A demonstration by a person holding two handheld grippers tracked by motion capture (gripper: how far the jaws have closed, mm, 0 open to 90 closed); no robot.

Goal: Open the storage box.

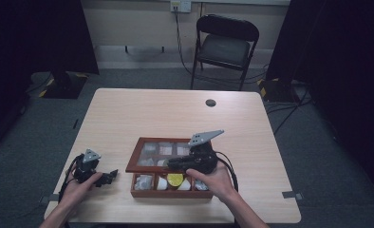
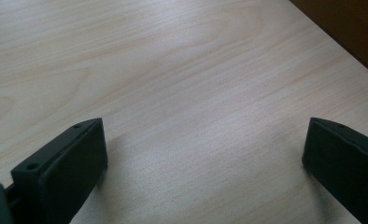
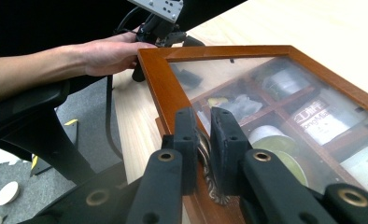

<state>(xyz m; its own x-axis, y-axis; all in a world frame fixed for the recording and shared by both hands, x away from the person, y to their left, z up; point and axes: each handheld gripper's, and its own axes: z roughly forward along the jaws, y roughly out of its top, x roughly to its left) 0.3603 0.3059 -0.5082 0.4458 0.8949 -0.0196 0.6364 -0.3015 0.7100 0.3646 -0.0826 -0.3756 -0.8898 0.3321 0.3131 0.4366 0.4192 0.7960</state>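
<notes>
right gripper (image 3: 201, 140) jaws clamped on metal handle (image 3: 204, 154) of glass lid (image 3: 173, 93), wooden box (image 1: 147, 192) beneath; left gripper (image 2: 201, 154) jaws wide apart over table (image 2: 173, 70).

Your left claw (image 1: 110, 176) rests low by your left hand (image 1: 76, 189), jaws spread wide apart and holding nothing. Your right hand (image 1: 217, 182) reaches forward with the right claw (image 3: 204, 140), whose jaws are pinched nearly together on a thin metal piece.
</notes>
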